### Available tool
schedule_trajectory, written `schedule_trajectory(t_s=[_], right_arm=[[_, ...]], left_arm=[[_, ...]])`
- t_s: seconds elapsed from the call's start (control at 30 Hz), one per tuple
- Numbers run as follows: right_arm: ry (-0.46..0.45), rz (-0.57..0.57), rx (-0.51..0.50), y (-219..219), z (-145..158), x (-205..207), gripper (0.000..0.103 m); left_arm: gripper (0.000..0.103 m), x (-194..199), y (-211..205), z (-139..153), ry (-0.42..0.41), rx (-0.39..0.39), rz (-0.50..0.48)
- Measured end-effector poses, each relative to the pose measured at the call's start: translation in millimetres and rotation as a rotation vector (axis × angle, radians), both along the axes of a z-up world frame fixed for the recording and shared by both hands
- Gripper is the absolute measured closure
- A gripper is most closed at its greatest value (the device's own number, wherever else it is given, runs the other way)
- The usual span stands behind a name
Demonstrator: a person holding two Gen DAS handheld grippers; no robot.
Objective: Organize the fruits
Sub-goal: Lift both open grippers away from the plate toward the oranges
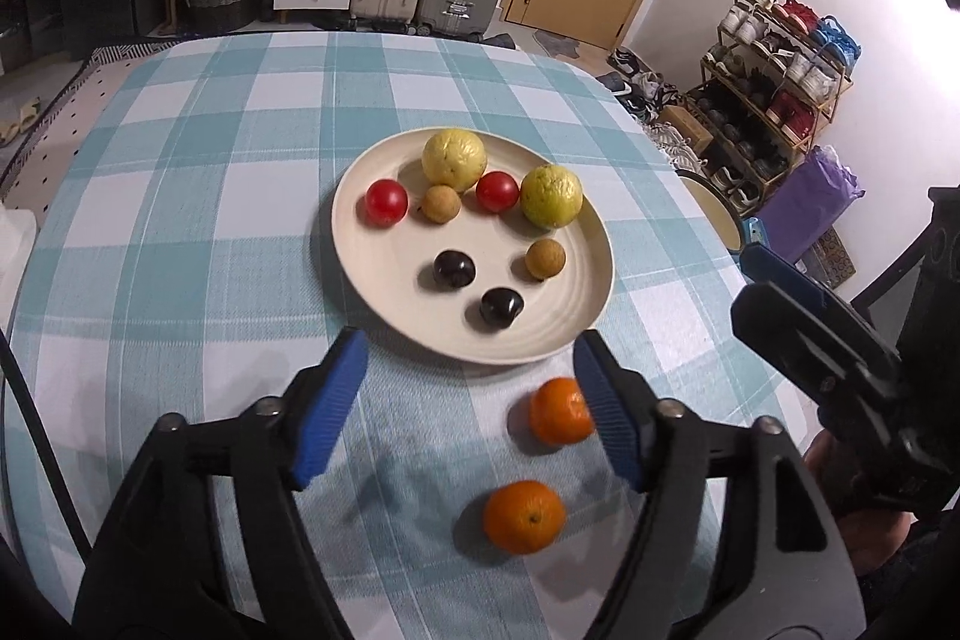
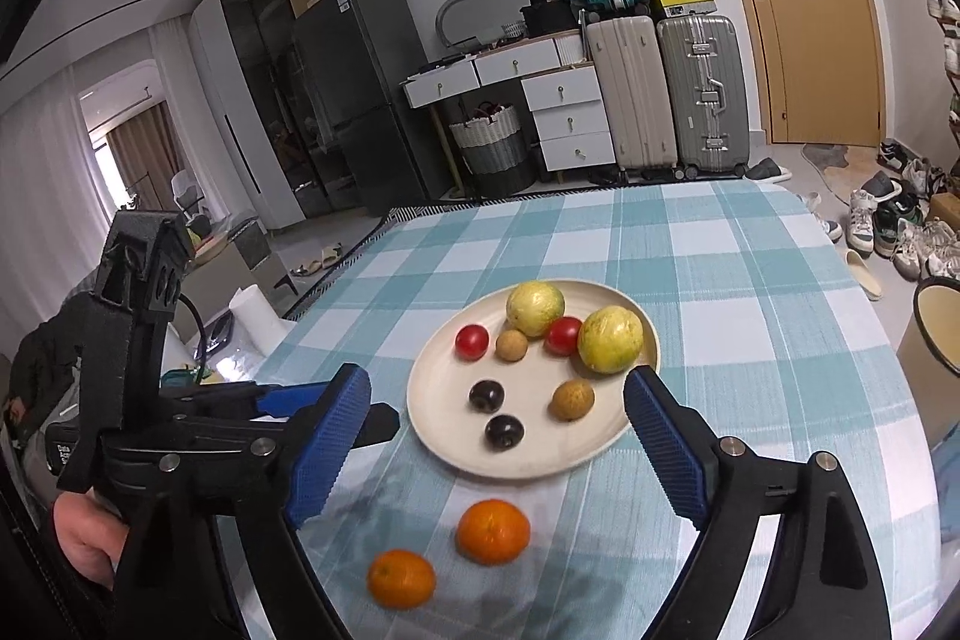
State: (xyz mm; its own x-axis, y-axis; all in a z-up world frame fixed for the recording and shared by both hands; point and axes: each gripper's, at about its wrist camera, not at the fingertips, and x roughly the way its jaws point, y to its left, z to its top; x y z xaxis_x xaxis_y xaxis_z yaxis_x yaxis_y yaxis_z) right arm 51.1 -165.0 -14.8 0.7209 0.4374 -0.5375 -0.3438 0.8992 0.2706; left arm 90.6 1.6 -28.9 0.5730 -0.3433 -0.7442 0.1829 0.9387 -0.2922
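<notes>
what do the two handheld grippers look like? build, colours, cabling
Both match: the left gripper and right gripper have black, angular plastic linkage arms with silver pivot bolts, and blue ribbed pads lining the jaws. In the right wrist view the left unit carries a tall black mount, a black cable looping off it and a small white label on its body.

Checked tablecloth (image 1: 198,196) bare at 9 to 12 o'clock of plate (image 1: 384,280): open passage there. Plate crowded at 12 o'clock: two yellow fruits (image 1: 454,158), two tomatoes (image 1: 386,202), touching or just beside. Plate's 8 o'clock part bare. At plate's 6 o'clock, two oranges (image 1: 524,516) on cloth, apart from rim. Left gripper (image 1: 471,400) jaws wide; right gripper (image 2: 498,436) likewise, nothing between pads.
</notes>
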Motion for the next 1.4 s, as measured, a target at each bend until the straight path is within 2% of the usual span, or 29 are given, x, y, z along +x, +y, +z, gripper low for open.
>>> schedule_trajectory(t_s=[0.1,0.43,0.63,1.0,1.4], right_arm=[[0.011,-0.002,-0.002,-0.6,-3.7,-7.5,0.013],[0.032,-0.008,-0.013,-0.6,-14.2,-24.6,0.007],[0.055,-0.007,-0.017,-1.8,-23.3,-30.0,0.007],[0.086,-0.026,-0.012,-10.3,-36.1,-33.1,0.006],[0.12,-0.053,-0.002,-22.6,-47.5,-33.2,0.006]], left_arm=[[0.025,-8.1,2.9,-3.3,0.015,0.007,0.018],[0.016,-25.5,7.6,-18.7,0.044,0.018,0.026],[0.003,-35.0,6.9,-27.5,0.048,0.018,0.018],[0.001,-37.4,1.6,-45.6,0.094,0.021,-0.011],[0.001,-38.8,-12.5,-63.8,0.141,0.06,-0.051]])
